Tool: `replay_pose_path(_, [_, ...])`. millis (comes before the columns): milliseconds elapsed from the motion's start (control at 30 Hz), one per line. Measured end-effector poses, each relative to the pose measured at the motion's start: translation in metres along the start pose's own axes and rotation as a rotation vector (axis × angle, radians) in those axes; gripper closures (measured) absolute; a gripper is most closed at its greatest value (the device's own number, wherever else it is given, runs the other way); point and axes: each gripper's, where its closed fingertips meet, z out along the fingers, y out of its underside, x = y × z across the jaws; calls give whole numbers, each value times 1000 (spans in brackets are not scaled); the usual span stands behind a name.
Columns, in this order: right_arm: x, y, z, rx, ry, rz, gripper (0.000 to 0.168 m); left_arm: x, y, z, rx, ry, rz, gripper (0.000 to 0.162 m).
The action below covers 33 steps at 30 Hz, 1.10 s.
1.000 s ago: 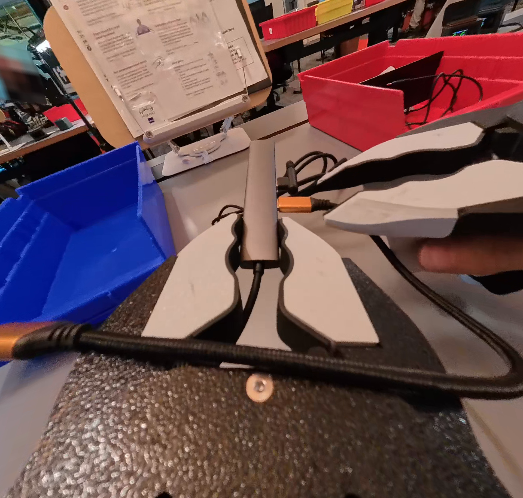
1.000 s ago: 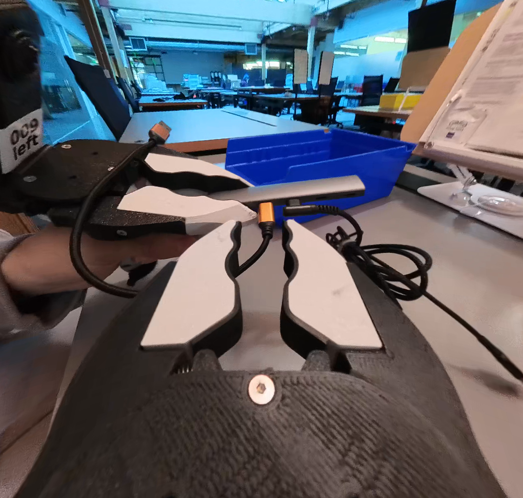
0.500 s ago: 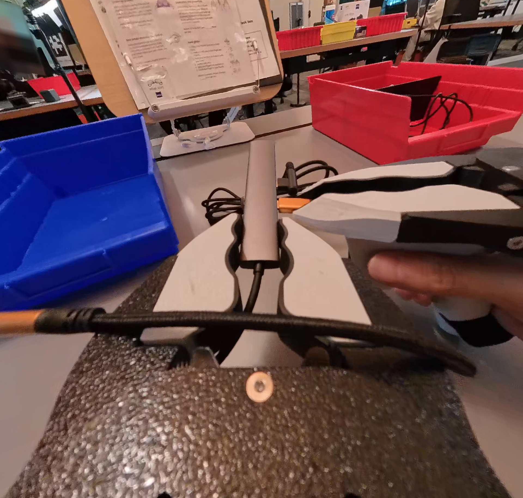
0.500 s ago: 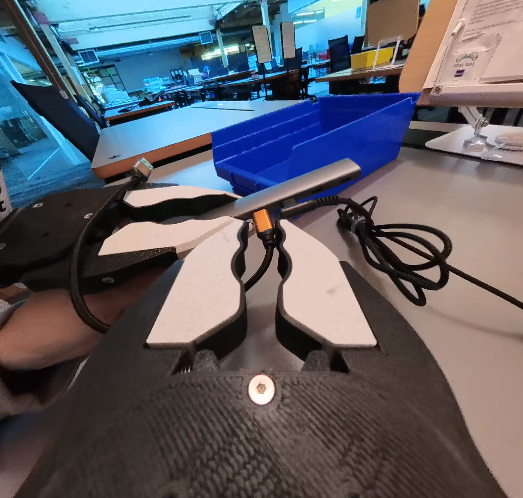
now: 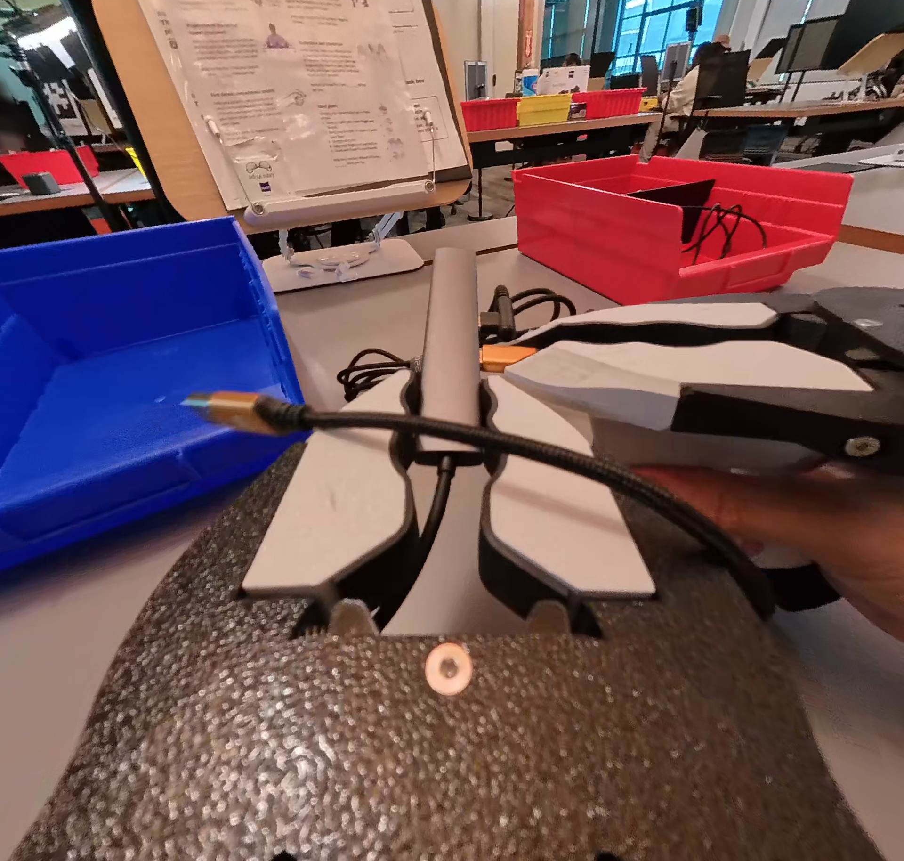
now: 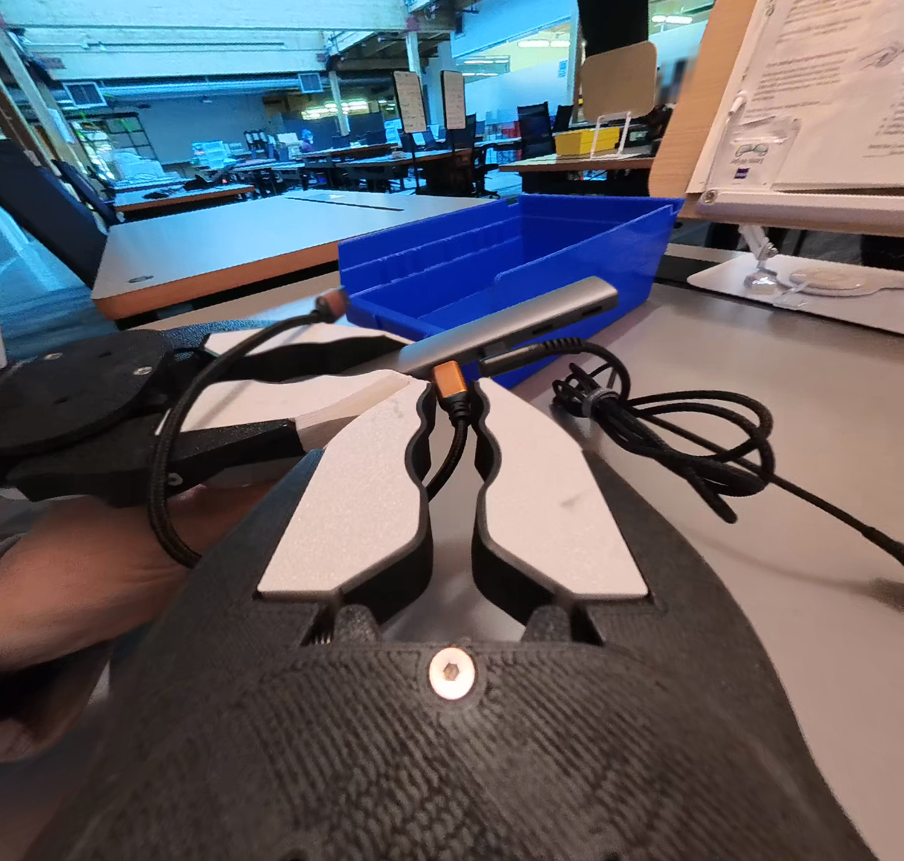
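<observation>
My left gripper (image 5: 450, 387) is shut on a slim grey hub (image 5: 450, 319) that sticks out forward above the table. My right gripper (image 6: 452, 387) is shut on an orange plug (image 6: 447, 380) of a black braided cable (image 6: 166, 470). The plug's tip meets the hub's side (image 6: 508, 323). In the left wrist view the right gripper (image 5: 518, 355) comes in from the right with the plug (image 5: 504, 358). The cable arcs over my left fingers, and its other orange plug (image 5: 235, 412) hangs free. The left gripper (image 6: 401, 355) also shows in the right wrist view.
A blue bin (image 5: 122, 397) stands left of the hub, and a red bin (image 5: 611, 230) holding a cable stands at the back right. A coiled black cable (image 6: 660, 426) lies on the grey table, one end at the hub. A paper stand (image 5: 303, 79) is behind. Both grippers' tips are close together, under 4 cm apart.
The braided cable's free orange end has swung up and in from the left edge to over the blue bin. Both grippers keep their grip, with the plug still at the hub's side.
</observation>
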Motion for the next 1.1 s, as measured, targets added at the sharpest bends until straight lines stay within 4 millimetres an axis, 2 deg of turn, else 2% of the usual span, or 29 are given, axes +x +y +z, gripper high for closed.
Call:
replay_pose_path(300, [3,-5,-6,43,56,-91,155,7,-3,3,21,80,-50,139])
replay_pose_path(433, [3,-4,-5,35,57,-101,154,8,1,4,-13,114,-129,139])
replay_pose_path(700, [3,0,-8,4,73,-193,155,10,4,3,-44,152,-166,139])
replay_pose_path(933, [2,6,-11,-42,104,-252,154,11,7,1,-62,136,-104,138])
replay_pose_path(1100, [3,5,-20,-52,86,-206,155,19,5,1,-61,151,-60,138])
